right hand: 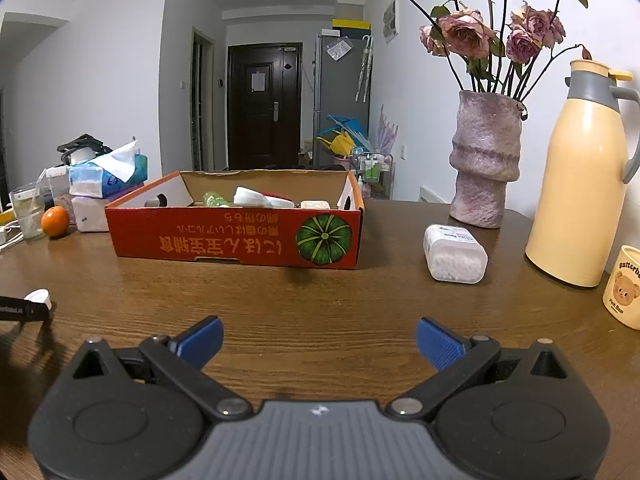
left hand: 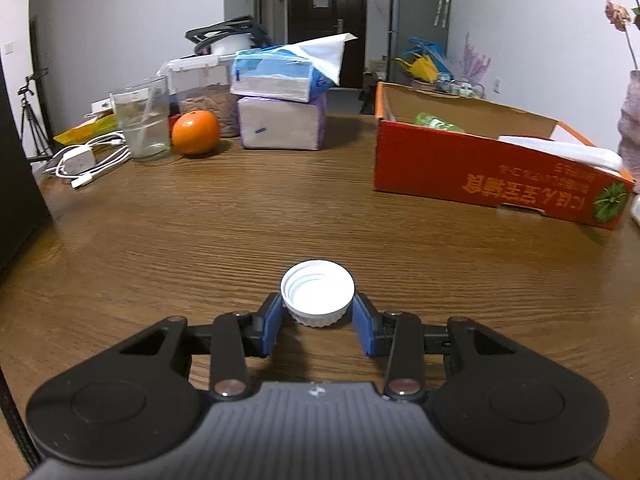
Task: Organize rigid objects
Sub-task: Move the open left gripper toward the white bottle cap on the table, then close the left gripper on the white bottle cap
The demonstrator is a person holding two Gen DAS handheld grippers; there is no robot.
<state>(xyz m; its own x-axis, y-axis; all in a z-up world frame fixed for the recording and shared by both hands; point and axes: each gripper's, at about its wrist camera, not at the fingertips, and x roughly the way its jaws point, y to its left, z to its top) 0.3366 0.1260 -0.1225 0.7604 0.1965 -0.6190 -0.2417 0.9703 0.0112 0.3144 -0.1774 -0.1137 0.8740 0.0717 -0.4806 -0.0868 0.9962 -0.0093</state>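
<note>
A white screw cap [left hand: 318,294], open side up, sits between the blue pads of my left gripper [left hand: 318,316], which is shut on it just above the wooden table [left hand: 280,220]. The cap also shows at the far left of the right wrist view [right hand: 39,297]. An orange cardboard box [right hand: 236,236] holding several small items stands further back; it shows at the right in the left wrist view [left hand: 480,168]. My right gripper [right hand: 319,340] is open and empty above the table. A white plastic container [right hand: 454,252] lies right of the box.
A glass [left hand: 142,118], an orange [left hand: 196,132], tissue packs [left hand: 280,100] and white cables [left hand: 88,160] stand at the back left. A vase with flowers [right hand: 486,160], a cream thermos [right hand: 580,184] and a mug [right hand: 624,292] stand at the right.
</note>
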